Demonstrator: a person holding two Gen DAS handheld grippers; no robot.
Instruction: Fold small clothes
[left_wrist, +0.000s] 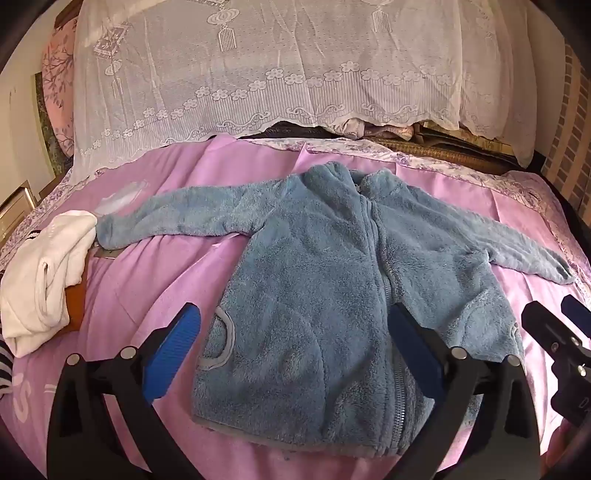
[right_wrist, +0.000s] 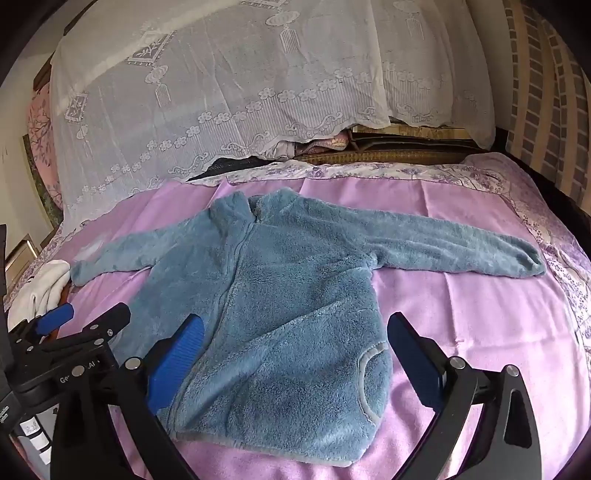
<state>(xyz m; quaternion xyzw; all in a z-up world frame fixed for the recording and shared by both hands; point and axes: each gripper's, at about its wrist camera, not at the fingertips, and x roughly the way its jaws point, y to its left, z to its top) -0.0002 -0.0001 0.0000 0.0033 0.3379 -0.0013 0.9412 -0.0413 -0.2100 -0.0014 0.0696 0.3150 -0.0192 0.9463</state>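
Note:
A small blue fleece jacket (left_wrist: 306, 266) lies flat and zipped on the pink bedspread (left_wrist: 155, 280), front up, collar away from me and both sleeves stretched out sideways. My left gripper (left_wrist: 295, 314) hovers open above the jacket's lower left half, its blue pads (left_wrist: 177, 347) wide apart with nothing held. My right gripper (right_wrist: 295, 321) hovers open over the jacket (right_wrist: 280, 314) at its lower right half, near the pocket trim. Each gripper shows in the other's view: the right gripper (left_wrist: 554, 306) at the right edge, the left gripper (right_wrist: 88, 314) at the left edge.
A heap of white clothing (left_wrist: 44, 273) sits on an orange item (left_wrist: 75, 299) beside the left sleeve cuff. A white lace cover (left_wrist: 258, 74) drapes over the bedding at the head of the bed. A clear plastic bag (left_wrist: 122, 199) lies behind the left sleeve.

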